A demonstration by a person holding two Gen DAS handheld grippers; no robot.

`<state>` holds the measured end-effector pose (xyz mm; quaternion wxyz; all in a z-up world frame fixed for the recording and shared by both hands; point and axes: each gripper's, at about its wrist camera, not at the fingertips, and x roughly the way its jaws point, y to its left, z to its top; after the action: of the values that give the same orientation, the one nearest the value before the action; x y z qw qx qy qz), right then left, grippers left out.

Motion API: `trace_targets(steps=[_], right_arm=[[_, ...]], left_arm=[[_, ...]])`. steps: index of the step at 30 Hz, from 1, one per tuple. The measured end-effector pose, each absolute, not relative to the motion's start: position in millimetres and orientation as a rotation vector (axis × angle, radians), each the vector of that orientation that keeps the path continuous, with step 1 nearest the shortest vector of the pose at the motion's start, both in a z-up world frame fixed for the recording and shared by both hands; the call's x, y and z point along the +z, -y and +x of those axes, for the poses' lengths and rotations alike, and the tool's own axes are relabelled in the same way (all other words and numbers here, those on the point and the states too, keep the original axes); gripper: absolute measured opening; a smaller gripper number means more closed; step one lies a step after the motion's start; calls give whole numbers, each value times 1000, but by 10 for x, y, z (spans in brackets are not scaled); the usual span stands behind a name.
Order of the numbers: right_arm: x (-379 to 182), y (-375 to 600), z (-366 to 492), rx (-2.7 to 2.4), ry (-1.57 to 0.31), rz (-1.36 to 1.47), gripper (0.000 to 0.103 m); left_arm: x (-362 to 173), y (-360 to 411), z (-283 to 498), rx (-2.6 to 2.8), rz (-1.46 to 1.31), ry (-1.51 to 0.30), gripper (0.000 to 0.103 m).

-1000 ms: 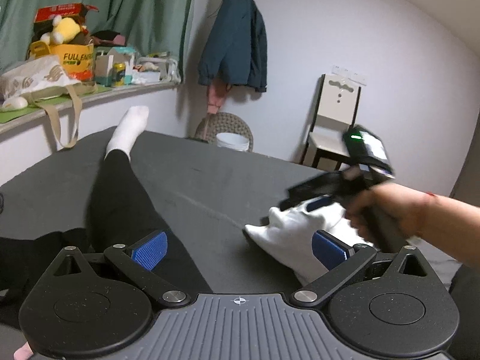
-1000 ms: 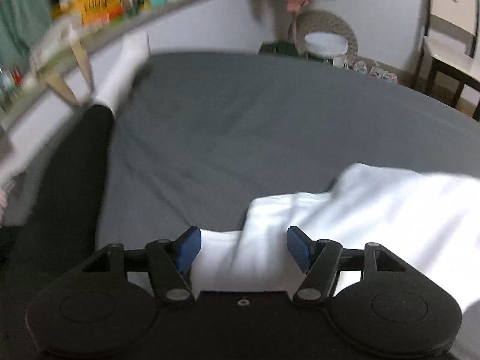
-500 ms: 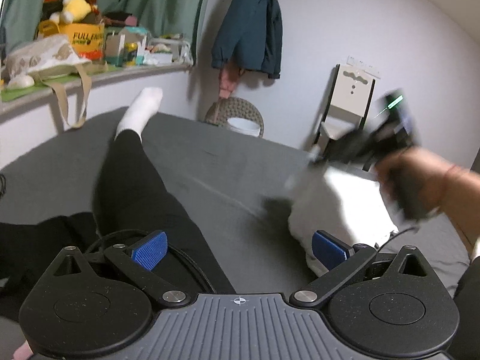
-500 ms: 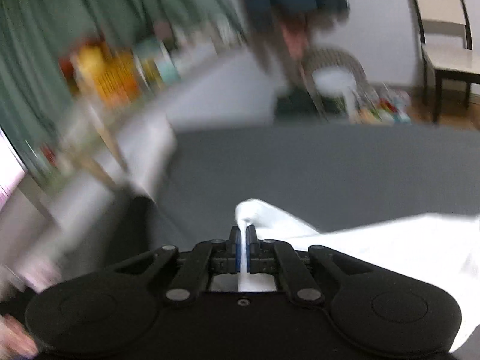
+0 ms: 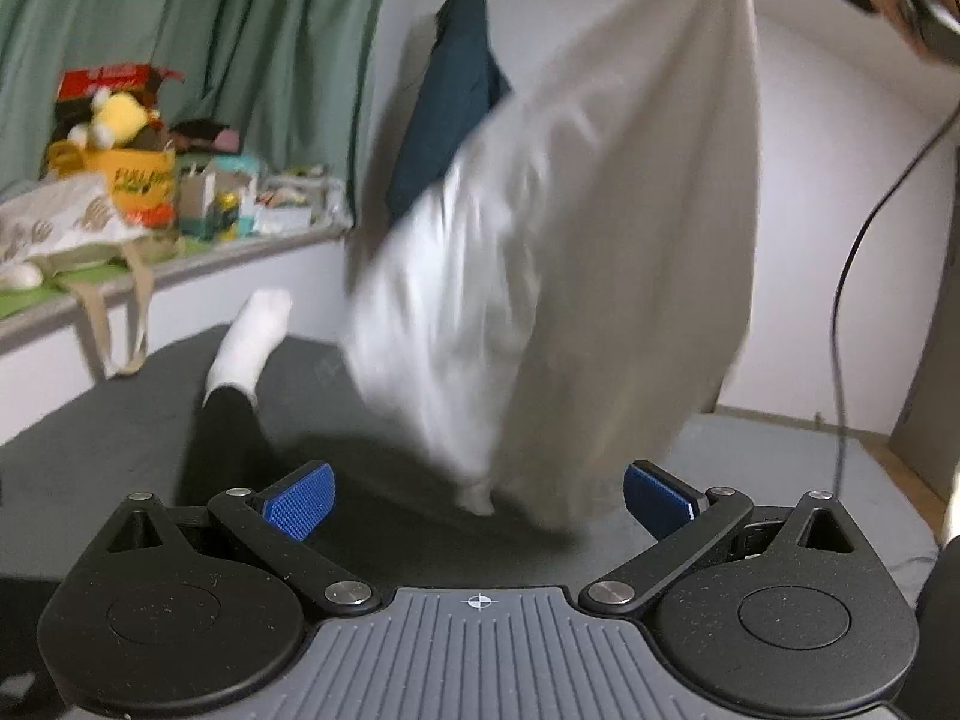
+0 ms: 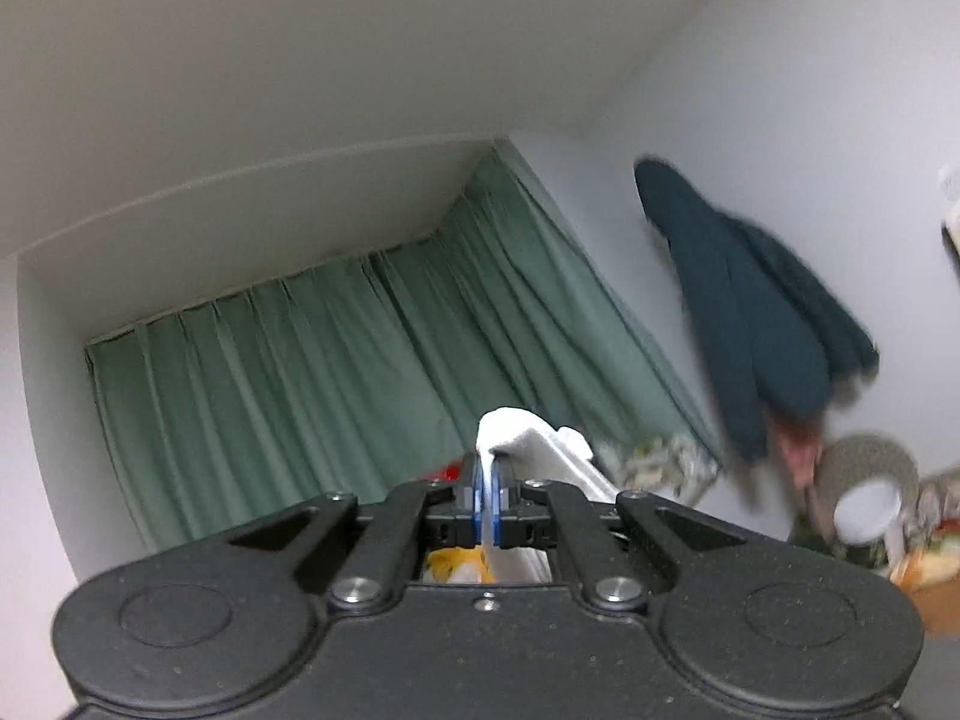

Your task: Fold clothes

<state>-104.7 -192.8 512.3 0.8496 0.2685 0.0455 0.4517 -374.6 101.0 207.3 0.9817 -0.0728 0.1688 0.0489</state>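
- White garment (image 5: pixel 558 252) hangs long axis vertical, top corner pinched up high, bottom end just above the bed (image 5: pixel 120 420), ahead of left jaws.
- Right gripper (image 6: pixel 487 483): jaws clenched on garment's edge.
- Left gripper (image 5: pixel 477 495): jaws wide apart, holding nothing, garment's low end between & beyond them.

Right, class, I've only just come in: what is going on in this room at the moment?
A person sitting on a grey bed is partway into folding clothes with a handheld gripper in each hand. The right gripper is shut on a corner of a white garment and holds it high, so the cloth hangs down in front of the left gripper. The left gripper is open and holds nothing. No fold has been made yet.
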Motion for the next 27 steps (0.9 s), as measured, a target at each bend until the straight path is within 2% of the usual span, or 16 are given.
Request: trace_targets(steps=[7, 14, 18, 27], right_arm=[[5699, 1954, -1244, 905, -61, 519, 4], [5949, 1672, -1441, 900, -65, 443, 4], [6076, 1497, -1571, 893, -44, 390, 4], [6177, 1312, -1806, 919, -37, 336, 4]], left_arm=[[1960, -900, -3450, 100, -116, -321, 103], [1675, -879, -3058, -174, -454, -435, 103], [1592, -587, -2964, -312, -457, -447, 103], [1758, -660, -3389, -545, -561, -227, 103]])
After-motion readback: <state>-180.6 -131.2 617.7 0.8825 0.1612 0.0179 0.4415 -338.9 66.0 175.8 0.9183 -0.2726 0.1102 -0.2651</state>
